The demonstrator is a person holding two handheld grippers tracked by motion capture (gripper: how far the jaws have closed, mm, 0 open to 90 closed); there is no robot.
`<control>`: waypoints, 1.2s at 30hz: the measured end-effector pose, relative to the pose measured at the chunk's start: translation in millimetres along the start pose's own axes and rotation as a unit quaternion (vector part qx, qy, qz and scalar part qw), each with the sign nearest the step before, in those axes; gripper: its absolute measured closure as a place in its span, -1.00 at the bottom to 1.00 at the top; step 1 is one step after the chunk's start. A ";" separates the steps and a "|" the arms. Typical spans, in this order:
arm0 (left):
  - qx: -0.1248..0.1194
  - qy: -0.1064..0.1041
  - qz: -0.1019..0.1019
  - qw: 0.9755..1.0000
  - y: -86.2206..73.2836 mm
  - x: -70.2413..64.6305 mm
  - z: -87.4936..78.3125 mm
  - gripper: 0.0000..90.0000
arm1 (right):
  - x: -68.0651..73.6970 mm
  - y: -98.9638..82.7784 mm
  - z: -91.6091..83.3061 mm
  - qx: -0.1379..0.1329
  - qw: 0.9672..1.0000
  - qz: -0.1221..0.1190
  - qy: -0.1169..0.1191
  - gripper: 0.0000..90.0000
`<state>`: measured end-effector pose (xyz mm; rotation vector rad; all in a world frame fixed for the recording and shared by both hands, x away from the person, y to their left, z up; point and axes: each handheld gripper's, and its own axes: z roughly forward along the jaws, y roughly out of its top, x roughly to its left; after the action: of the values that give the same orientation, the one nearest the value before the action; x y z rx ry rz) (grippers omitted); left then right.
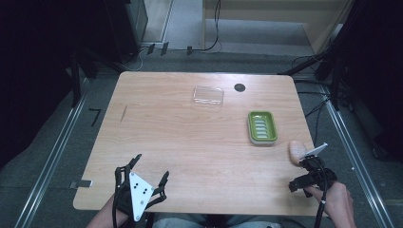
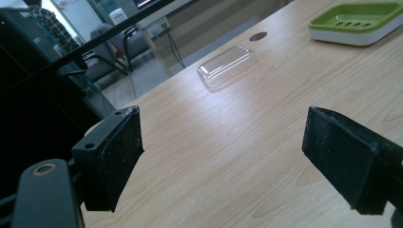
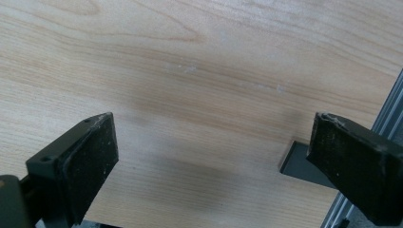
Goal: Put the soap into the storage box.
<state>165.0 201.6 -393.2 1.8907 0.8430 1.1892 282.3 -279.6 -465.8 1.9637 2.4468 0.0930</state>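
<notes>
Right gripper (image 3: 214,156) open over bare wooden table (image 3: 199,71); dim room.

Soap dish (image 2: 357,21): right end cut off by the left gripper view's edge.
Forearms: cut off at the high view's bottom edge.
Pale lump (image 1: 298,151) beside right gripper (image 1: 304,176): perhaps soap, too small to tell.

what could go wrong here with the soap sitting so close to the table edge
The beige oval soap bar lies at the wooden table's right edge, beside the open right gripper; a nudge may knock it off. The clear plastic lid could be hard to see and may slide when gripped.
</notes>
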 end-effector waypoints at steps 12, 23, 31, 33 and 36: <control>0.001 -0.004 0.009 1.000 -0.2 -1.2 -0.1 -0.69 | 2.5 9.2 -2.6 0.000 1.000 -0.017 -0.021 -0.94; 0.000 -0.006 0.012 1.000 0.1 -2.2 0.1 -0.69 | -0.7 23.6 -8.9 -0.015 1.000 -0.014 -0.020 -0.95; 0.000 -0.008 0.015 1.000 0.1 -2.5 0.6 -0.69 | -3.7 33.9 -11.1 -0.022 1.000 -0.012 -0.019 -0.97; 0.002 -0.009 0.018 1.000 0.3 -2.7 0.6 -0.69 | -5.8 40.2 -11.8 -0.025 0.999 -0.010 -0.021 -0.97; 0.003 -0.010 0.019 1.000 0.3 -2.9 0.7 -0.69 | -7.6 44.0 -12.4 -0.029 0.999 -0.010 -0.023 -0.97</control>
<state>164.7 198.9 -394.5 1.9273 0.8041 1.1908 326.4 -278.1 -451.6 1.8965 2.4072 0.1166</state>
